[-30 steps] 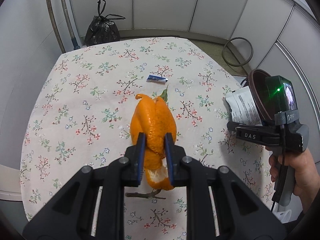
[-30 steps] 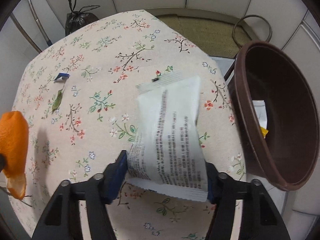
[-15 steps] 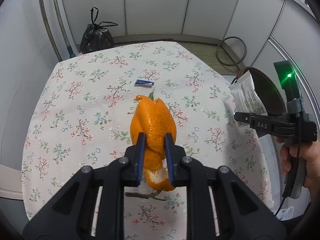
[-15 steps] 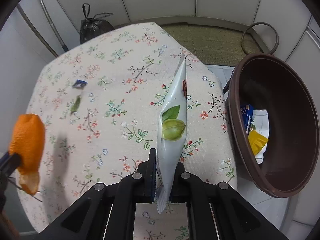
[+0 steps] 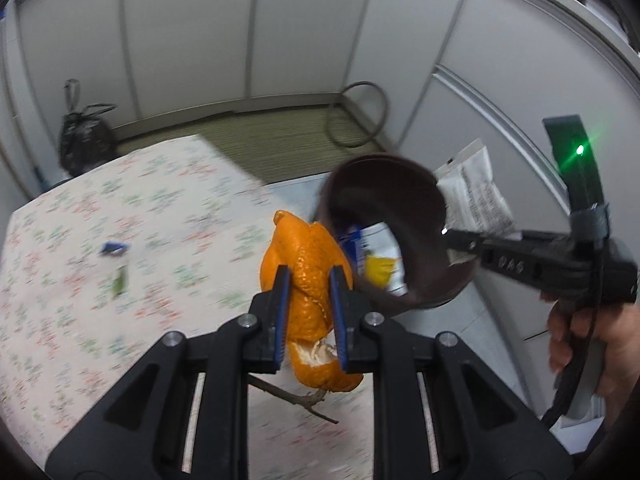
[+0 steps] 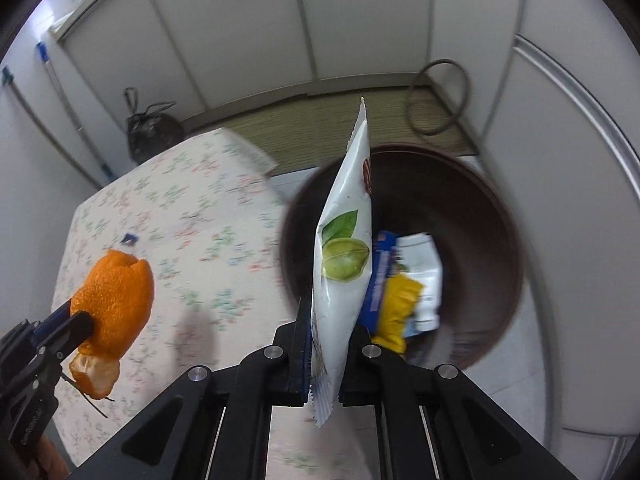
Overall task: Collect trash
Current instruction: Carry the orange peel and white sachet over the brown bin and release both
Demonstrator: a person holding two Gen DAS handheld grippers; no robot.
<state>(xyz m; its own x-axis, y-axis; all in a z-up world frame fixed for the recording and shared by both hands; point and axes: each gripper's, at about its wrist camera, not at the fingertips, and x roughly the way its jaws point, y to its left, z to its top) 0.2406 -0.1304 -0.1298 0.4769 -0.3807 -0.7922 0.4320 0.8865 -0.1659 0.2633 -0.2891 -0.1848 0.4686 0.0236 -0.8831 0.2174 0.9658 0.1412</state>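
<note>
left gripper (image 5: 307, 300) clenches orange peel (image 5: 308, 264), right gripper (image 6: 326, 344) clenches a snack packet (image 6: 344, 248); brown bin (image 6: 480, 184) holds wrappers, scraps (image 5: 114, 248) remain on the counter (image 5: 120, 220).

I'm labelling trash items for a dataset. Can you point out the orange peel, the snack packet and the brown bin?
orange peel (image 5: 308, 252): left wrist view, upper outer skin.
snack packet (image 6: 342, 256): right wrist view, printed green nut.
brown bin (image 6: 472, 216): right wrist view, bare inner wall.
</note>
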